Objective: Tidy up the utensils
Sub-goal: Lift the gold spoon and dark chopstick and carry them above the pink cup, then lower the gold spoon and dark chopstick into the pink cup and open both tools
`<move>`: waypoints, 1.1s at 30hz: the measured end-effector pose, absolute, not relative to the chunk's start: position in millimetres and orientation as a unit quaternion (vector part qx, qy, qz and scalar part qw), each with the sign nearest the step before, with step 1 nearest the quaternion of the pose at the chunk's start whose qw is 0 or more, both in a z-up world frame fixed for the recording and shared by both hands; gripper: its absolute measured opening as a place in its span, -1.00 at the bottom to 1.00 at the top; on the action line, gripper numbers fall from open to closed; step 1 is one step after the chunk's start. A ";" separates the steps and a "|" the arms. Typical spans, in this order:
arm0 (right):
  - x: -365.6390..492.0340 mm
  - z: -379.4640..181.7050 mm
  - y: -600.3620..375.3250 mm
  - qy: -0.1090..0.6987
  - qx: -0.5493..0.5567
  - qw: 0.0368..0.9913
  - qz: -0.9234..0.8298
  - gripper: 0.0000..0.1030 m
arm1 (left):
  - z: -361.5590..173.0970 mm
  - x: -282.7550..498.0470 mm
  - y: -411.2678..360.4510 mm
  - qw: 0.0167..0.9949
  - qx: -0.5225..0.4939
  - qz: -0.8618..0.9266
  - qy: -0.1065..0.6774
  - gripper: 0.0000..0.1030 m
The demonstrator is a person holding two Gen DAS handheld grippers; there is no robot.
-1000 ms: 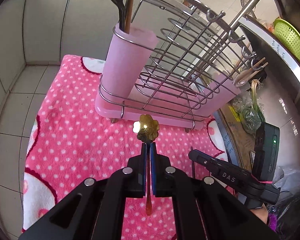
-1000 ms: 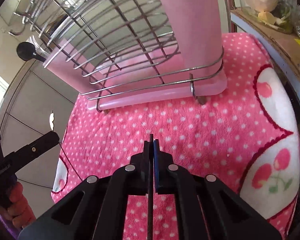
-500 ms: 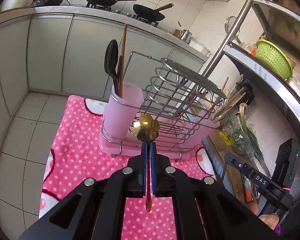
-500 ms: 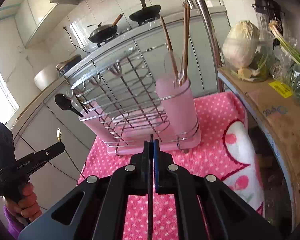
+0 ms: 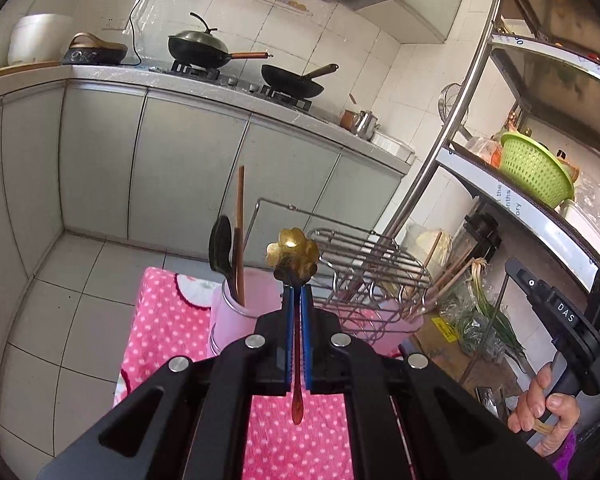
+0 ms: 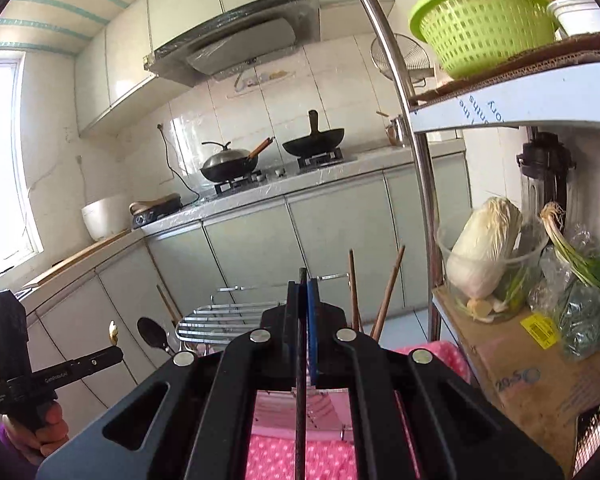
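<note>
My left gripper [image 5: 296, 292] is shut on a gold spoon [image 5: 293, 258]; its flower-shaped head sticks out past the tips and its handle runs back between the pads. My right gripper [image 6: 303, 284] is shut on a thin black stick [image 6: 301, 380] that lies along its jaws. Below both stands a wire rack [image 5: 364, 264] on a pink dotted cloth [image 5: 168, 320]. The rack's left pink cup [image 5: 236, 316] holds a black spoon [image 5: 220, 248] and brown chopsticks [image 5: 240, 232]. More chopsticks [image 6: 388, 292] stand at the rack's right end. Each gripper is above the rack and apart from it.
A metal shelf post [image 6: 420, 184] rises just right of the rack. The shelf holds a green basket [image 6: 480, 20], a cabbage in a bowl [image 6: 484, 248], green onions [image 6: 580, 256] and a cardboard box [image 6: 512, 376]. Grey cabinets [image 5: 180, 168] with woks [image 5: 200, 46] stand behind. A hand [image 5: 540, 412] grips the right tool.
Both grippers have risen and tipped upward, each keeping its utensil. The rack has dropped low in both views, and the counter, stove and upper shelf have come into sight.
</note>
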State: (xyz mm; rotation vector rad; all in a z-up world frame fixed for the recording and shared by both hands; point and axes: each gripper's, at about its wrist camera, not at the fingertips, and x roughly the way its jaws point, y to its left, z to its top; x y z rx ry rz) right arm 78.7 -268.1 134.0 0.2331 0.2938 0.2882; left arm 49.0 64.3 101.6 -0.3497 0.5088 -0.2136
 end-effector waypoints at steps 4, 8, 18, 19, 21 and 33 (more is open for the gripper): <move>95.8 145.3 -271.4 0.113 0.115 0.977 0.136 -0.92 | 124.4 62.1 68.3 0.956 -0.166 -0.093 0.224 -0.95; 111.9 151.8 -271.7 0.088 0.110 0.981 0.132 -0.92 | 144.5 74.7 68.9 0.966 -0.155 -0.073 0.192 -0.95; 148.6 149.5 -272.6 0.049 0.101 0.986 0.124 -0.92 | 139.6 107.6 54.6 0.983 -0.101 -0.027 0.151 -0.95; 152.1 148.3 -272.5 0.047 0.099 0.986 0.124 -0.92 | 135.4 110.4 53.8 0.983 -0.099 -0.028 0.152 -0.95; 157.3 144.7 -271.8 0.046 0.098 0.986 0.124 -0.92 | 126.6 116.1 51.1 0.982 -0.095 -0.029 0.158 -0.95; 157.0 121.8 -271.8 0.043 0.101 0.987 0.116 -0.92 | 77.2 115.3 37.1 0.979 -0.079 -0.034 0.185 -0.94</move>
